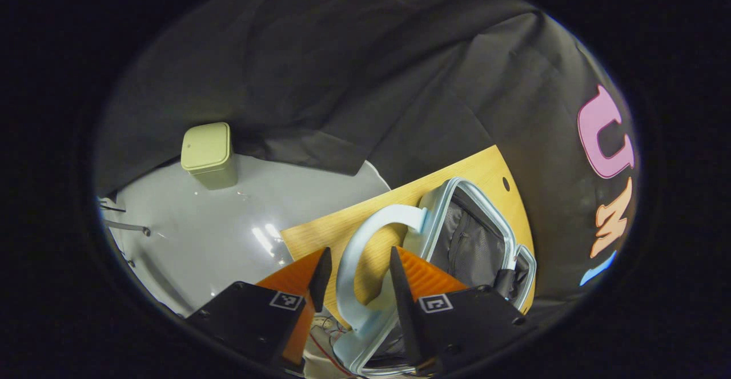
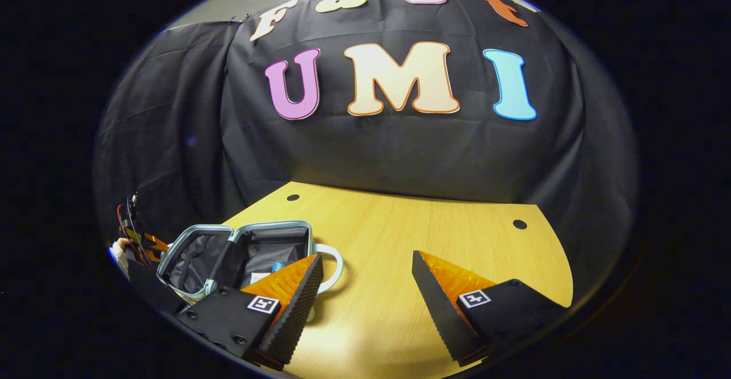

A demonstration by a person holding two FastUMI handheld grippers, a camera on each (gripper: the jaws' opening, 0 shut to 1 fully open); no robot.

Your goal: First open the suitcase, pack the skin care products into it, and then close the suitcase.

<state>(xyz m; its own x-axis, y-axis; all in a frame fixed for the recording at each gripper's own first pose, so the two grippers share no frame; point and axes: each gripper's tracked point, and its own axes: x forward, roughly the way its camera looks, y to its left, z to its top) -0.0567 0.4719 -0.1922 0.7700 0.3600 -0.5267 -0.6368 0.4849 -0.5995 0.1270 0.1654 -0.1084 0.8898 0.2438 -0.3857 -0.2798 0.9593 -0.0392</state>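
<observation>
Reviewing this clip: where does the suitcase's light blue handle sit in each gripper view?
Left gripper view: light blue handle arcs at bottom centre, between that gripper's fingers.
Right gripper view: handle at lower left, beside the open suitcase.
Shared landmark: wooden table.

My left claw has two black wedge fingers with orange ribbed backs, each on a black block with small screws and a white square marker with a black pattern. Thin red and white wires run below it. My right claw is the same build: black serrated fingers, orange ribbed faces, black screwed mounts, one square marker each. Far off in the right gripper view I see red and black cables beside orange parts.
</observation>
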